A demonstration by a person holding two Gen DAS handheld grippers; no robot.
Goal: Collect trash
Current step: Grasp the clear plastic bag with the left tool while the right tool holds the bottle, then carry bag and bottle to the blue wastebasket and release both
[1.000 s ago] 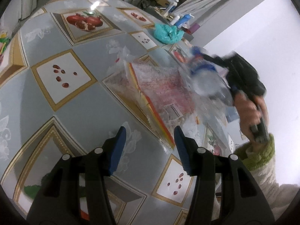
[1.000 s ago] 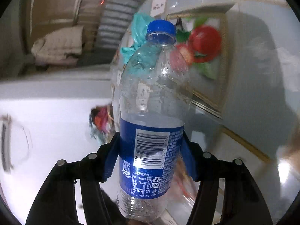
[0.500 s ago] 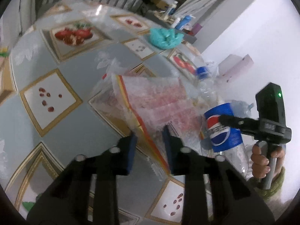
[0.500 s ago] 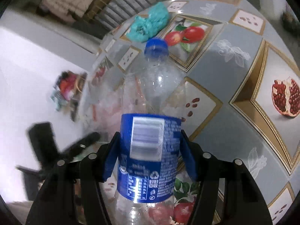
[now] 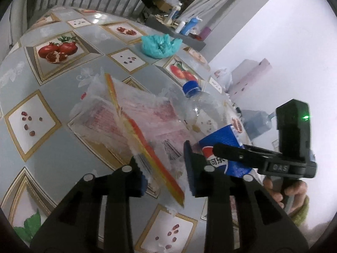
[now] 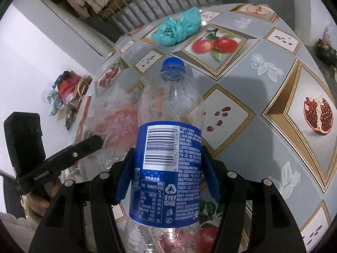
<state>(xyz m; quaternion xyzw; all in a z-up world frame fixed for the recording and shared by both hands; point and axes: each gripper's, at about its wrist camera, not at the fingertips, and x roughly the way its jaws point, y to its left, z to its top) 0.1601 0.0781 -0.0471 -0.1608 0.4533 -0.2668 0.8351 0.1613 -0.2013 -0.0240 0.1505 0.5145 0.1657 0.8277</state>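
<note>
My right tool was clamped on the empty plastic bottle, blue pads pressed against both sides of its blue label. Bottle pointed away from the camera, blue cap at the far end, held above the worktop.

In the left wrist view the same bottle sat off to the right, with the right tool around the label and my hand on its grip below.

My left tool had its jaws narrowed around the near edge of a clear plastic bag with red print and an orange-red strip. The strip ran between the pads. Whether the pads actually pinched the film I couldn't tell; the gap looked partly open and the film was too see-through to judge. The rest of the bag lay flat on the worktop, spread away from the tool.

A crumpled teal plastic bag lay further back on the worktop, well apart from both tools. The right wrist view showed it beyond the bottle cap.

Worktop cloth was grey with fruit-print panels.
</note>
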